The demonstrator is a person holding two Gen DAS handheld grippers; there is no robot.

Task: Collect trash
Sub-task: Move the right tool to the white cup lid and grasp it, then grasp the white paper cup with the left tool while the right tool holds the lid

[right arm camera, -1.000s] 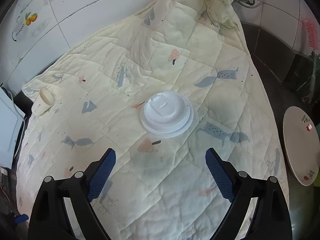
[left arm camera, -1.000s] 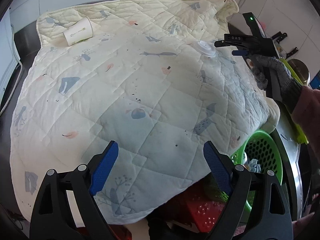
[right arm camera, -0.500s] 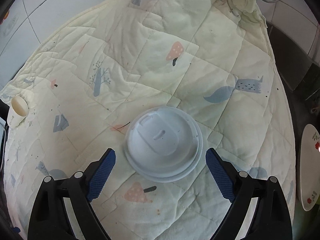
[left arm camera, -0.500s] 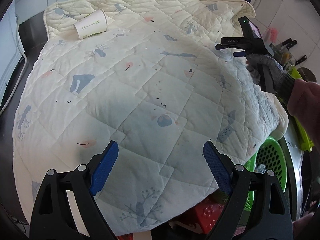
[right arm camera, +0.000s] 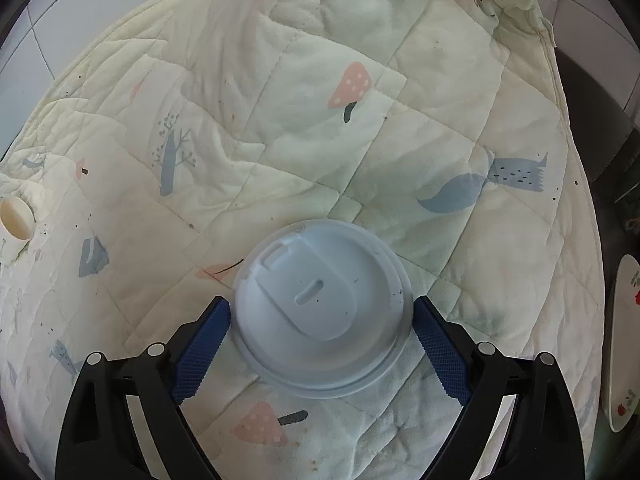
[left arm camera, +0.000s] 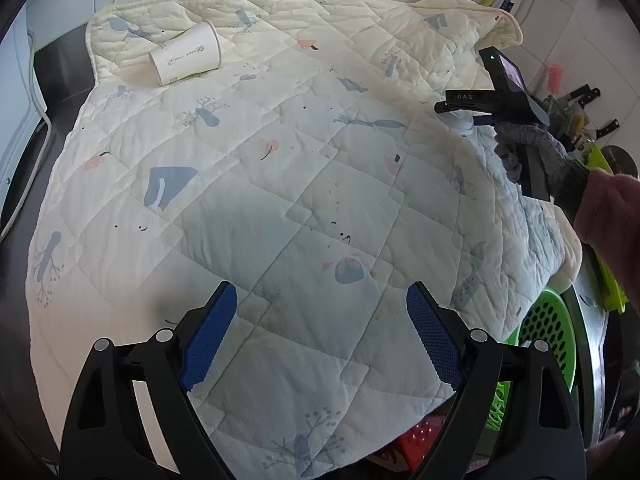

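Note:
A white plastic cup lid lies on the quilted blanket. My right gripper is open and low over it, one blue pad on each side of the rim, close but not pressing. From the left wrist view, the right gripper sits at the blanket's far right, a gloved hand holding it, with a bit of the lid showing beneath. A paper cup lies on its side at the far left corner, its mouth visible at the right wrist view's left edge. My left gripper hangs open over bare blanket.
A green perforated basket stands below the blanket's right edge, with a red object beside it. A patterned plate rests on the dark counter to the right. Knives hang at the far right wall.
The right gripper has come down and forward until the lid sits between its fingers. The left gripper has drifted across the blanket, so the cup looks nearer.

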